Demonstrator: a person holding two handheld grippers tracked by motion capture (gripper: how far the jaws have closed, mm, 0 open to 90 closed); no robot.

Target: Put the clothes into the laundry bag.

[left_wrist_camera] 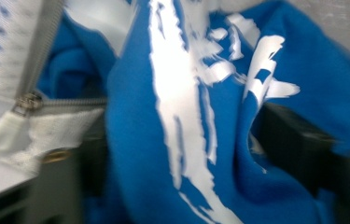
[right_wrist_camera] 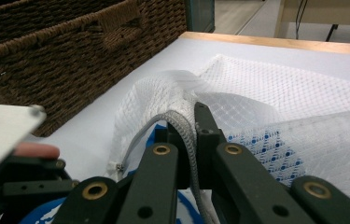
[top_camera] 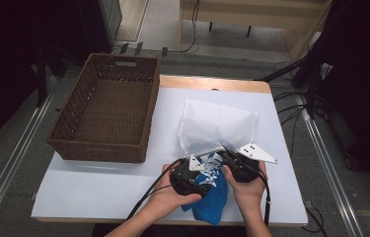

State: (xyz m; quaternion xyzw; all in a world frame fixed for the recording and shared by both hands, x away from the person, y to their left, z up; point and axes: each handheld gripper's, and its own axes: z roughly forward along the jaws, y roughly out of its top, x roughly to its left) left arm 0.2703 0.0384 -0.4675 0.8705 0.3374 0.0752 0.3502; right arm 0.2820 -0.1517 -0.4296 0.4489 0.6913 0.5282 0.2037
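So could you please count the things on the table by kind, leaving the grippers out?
Wicker basket: 1
White mesh bag: 1
Blue garment: 1
Total: 3

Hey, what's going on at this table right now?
A person is stuffing a blue garment into a white mesh laundry bag near the front of the table. The right gripper is clamped on the zippered edge of the bag's opening, and the left gripper has the printed cloth between its jaws. A wicker basket sits to the left.
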